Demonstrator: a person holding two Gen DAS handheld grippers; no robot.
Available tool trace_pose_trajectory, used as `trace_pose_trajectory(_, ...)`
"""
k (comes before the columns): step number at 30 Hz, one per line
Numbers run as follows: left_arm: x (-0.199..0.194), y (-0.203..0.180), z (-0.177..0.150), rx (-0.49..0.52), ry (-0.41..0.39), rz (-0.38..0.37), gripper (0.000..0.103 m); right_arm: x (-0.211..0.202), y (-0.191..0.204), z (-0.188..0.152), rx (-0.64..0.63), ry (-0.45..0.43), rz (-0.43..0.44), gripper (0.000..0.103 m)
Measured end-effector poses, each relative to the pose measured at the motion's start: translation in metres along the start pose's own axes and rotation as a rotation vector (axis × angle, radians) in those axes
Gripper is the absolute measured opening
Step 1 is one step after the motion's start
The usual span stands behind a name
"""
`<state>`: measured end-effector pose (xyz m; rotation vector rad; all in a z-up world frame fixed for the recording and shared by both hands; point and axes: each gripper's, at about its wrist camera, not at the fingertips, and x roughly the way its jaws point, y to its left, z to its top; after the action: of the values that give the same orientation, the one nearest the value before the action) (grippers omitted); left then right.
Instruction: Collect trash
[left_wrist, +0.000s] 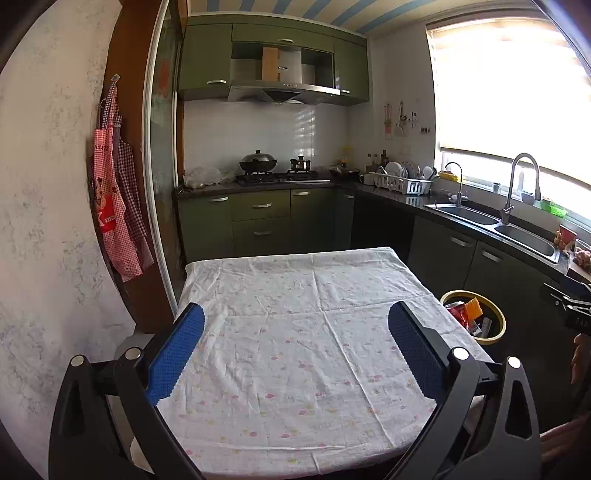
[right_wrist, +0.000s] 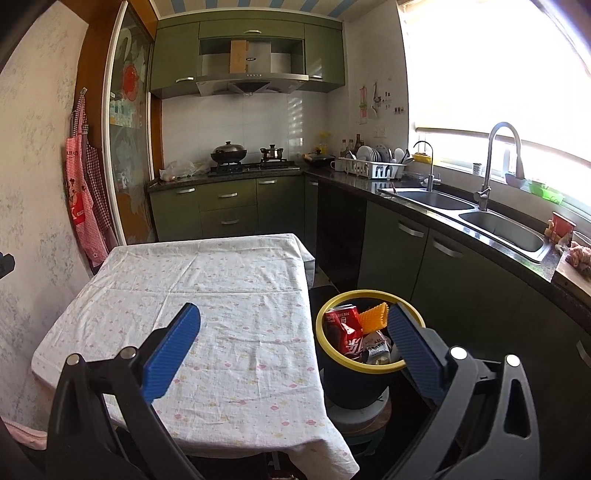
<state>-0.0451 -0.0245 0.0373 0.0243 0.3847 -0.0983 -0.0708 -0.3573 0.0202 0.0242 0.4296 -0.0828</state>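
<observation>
trash is sitting in the yellow-rimmed bin (right_wrist: 364, 354) just beside the right edge of the surface (right_wrist: 207, 295); i am seeing a red soda can (right_wrist: 341, 325), an orange piece (right_wrist: 373, 318) and some crumpled wrappers (right_wrist: 376, 349) heaped near the rim; the flowered cloth on the surface is showing no litter in either view, so i am judging the collecting to be close to finished, or finished.

i am holding my left claw (left_wrist: 297, 334) over the cloth with its blue pads spread wide and nothing between them; my right claw (right_wrist: 293, 332) is likewise gaping and empty, hanging over the corner of the surface with its right pad (right_wrist: 415, 354) just in front of the bin's near rim.

what i am worrying about is that pad; any sideways swing could be catching the rim, and the bin is standing on a small round stool (right_wrist: 360, 413), so a knock could be tipping it and spilling the can back out; the contents are piled high, so pressing more in could be pushing the orange piece over the edge; dragging a pad low could also be snagging the loose cloth.
</observation>
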Motion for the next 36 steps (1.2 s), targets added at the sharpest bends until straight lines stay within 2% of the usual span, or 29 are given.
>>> trace_pose_trajectory(36,0.012,-0.002,-0.004,0.015,0.030,-0.010,0.098,0.008,0.002,-0.007,0.004,0.010,0.000,0.096)
